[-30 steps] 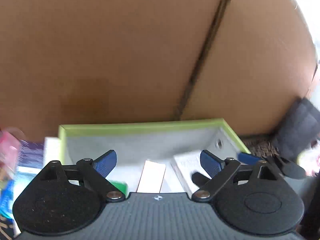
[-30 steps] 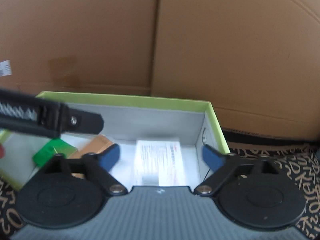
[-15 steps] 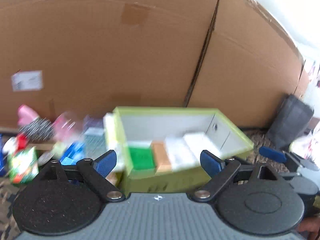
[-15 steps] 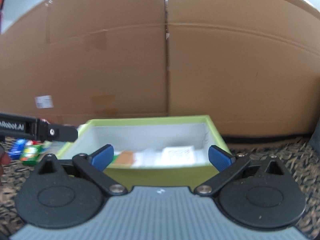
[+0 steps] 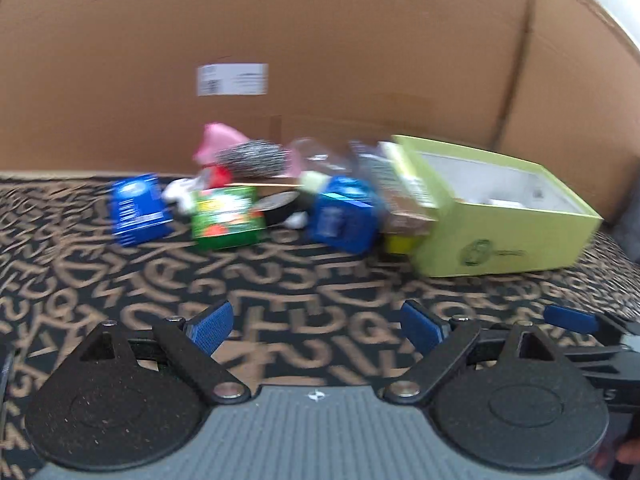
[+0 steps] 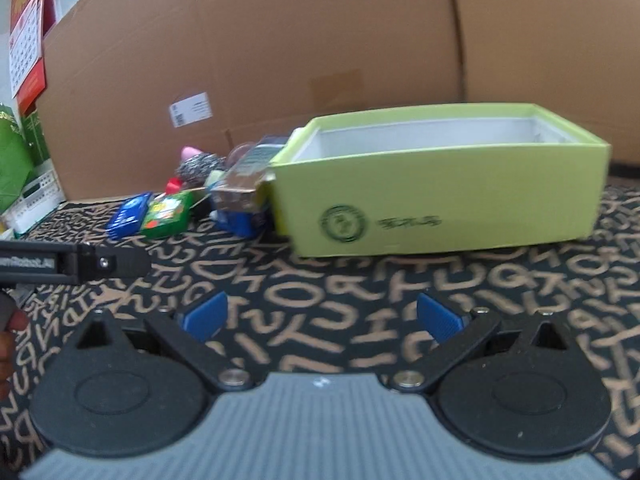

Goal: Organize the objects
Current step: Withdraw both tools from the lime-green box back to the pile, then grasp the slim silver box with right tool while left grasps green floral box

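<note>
A lime-green open box [image 6: 440, 196] stands on the patterned mat; it also shows in the left wrist view [image 5: 504, 220]. A pile of small items lies left of it: a blue packet [image 5: 138, 208], a green carton [image 5: 226, 216], a blue tub [image 5: 344, 216], a steel scourer [image 5: 252, 158] and a pink item [image 5: 218, 140]. My left gripper [image 5: 316, 326] is open and empty, low over the mat in front of the pile. My right gripper [image 6: 322, 316] is open and empty in front of the box.
Large brown cardboard sheets [image 6: 320, 40] form the back wall. The black mat with tan letters [image 6: 320, 280] covers the floor. Green and white items [image 6: 24, 168] stand at the far left. The left gripper's arm [image 6: 72, 266] reaches in from the left edge.
Both grippers have pulled back from inside the box to the mat in front of it. The left view has swung left and now shows the pile of items.
</note>
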Available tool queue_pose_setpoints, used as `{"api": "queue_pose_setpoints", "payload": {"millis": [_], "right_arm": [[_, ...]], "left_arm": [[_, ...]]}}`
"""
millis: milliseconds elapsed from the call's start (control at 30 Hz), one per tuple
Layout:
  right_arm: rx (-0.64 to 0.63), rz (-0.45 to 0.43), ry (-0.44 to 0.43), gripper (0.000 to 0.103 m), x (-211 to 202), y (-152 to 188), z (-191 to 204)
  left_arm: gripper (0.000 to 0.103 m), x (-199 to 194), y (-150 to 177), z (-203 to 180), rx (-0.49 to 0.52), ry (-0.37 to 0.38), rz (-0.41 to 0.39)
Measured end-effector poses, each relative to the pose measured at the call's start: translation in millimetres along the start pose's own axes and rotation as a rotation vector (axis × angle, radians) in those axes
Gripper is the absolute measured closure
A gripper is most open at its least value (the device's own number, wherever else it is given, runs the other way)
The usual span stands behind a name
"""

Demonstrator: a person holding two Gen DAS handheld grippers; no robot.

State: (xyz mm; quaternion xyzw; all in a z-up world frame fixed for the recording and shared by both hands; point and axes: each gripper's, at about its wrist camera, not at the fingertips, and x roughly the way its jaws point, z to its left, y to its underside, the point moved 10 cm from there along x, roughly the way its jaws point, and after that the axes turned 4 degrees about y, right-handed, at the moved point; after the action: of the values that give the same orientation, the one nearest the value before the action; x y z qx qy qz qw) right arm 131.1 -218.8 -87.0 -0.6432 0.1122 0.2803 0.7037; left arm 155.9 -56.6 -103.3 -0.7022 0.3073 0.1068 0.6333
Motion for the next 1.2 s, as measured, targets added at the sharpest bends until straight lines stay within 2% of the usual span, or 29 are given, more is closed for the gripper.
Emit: {"api": "queue_pose_setpoints", "payload": {"millis": [133,200,333,433,567,633,667,767,867,1033,1200], "right_arm": [[0.005,-0.014,-0.050,0.004,5.8,-12.1,29.1],[0.012,-0.019,-0.054,0.014,14.8,-21.6,40.0],[0.062,-0.017,-0.067,0.023,39.8,-34.5,52.7],[0.093,-0.017,-0.052,0.032,57.0,-40.5,56.6],[0.167,-0.024,-0.008,0.033,72.7,-47.0,51.7],[0.190,-0.042,-0.017,0.043,76.2,-49.9,52.5],[0.188,-0.049,-0.014,0.064,76.8,-50.1,52.5],[0.143,-0.057,-0.015,0.063,69.7,-43.7,51.8],[0.084,-0.014,-0.040,0.063,51.3,-24.6,52.7],[0.037,0.054,-0.072,0.063,15.0,11.9,53.5],[0.022,0.094,-0.058,0.063,-7.8,31.2,49.7]], "left_arm": [[0.009,-4.8,-1.7,31.9,-0.076,-0.027,-0.001],[0.009,-7.1,-1.8,43.5,-0.104,-0.038,-0.003],[0.009,-9.4,-0.4,56.7,-0.135,-0.043,-0.003],[0.009,-9.3,1.5,63.6,-0.143,-0.042,0.000],[0.009,-6.3,1.2,70.6,-0.159,-0.034,0.005],[0.009,-3.1,-0.5,71.9,-0.166,-0.026,0.010],[0.009,-1.1,-2.3,72.0,-0.167,-0.021,0.012],[0.009,7.9,-12.4,72.6,-0.153,-0.020,-0.002],[0.009,29.0,-27.2,75.8,-0.133,-0.051,-0.008],[0.009,83.2,-49.0,83.0,-0.125,-0.133,0.026],[0.009,123.3,-58.0,89.4,-0.073,-0.226,0.068]]}}
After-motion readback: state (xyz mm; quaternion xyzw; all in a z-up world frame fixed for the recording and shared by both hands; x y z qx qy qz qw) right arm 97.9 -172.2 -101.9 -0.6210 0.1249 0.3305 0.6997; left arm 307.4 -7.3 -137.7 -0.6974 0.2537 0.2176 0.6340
